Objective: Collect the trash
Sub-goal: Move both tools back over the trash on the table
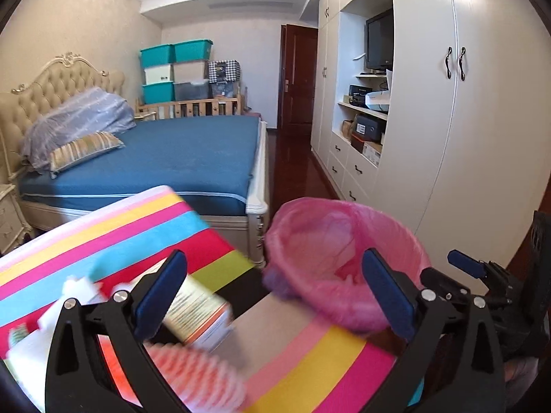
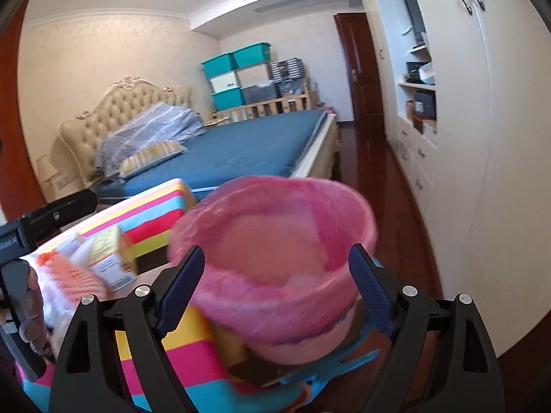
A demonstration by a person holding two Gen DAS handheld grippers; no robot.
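Observation:
A small bin lined with a pink bag (image 1: 339,265) stands on the striped cloth at the table's right end; it also shows in the right wrist view (image 2: 275,258). Trash lies to its left: a printed carton (image 1: 198,313), an orange ribbed wrapper (image 1: 193,368) and white crumpled paper (image 1: 77,289); the carton (image 2: 106,258) and orange wrapper (image 2: 77,275) show in the right wrist view too. My left gripper (image 1: 275,296) is open and empty, above the carton and bin. My right gripper (image 2: 275,285) is open, its jaws on either side of the bin.
The striped tablecloth (image 1: 113,230) covers the table. Behind it stands a bed with a blue mattress (image 1: 179,158), with stacked storage boxes (image 1: 175,69) beyond. A white wardrobe (image 1: 447,120) lines the right side along a dark wood floor (image 1: 296,168).

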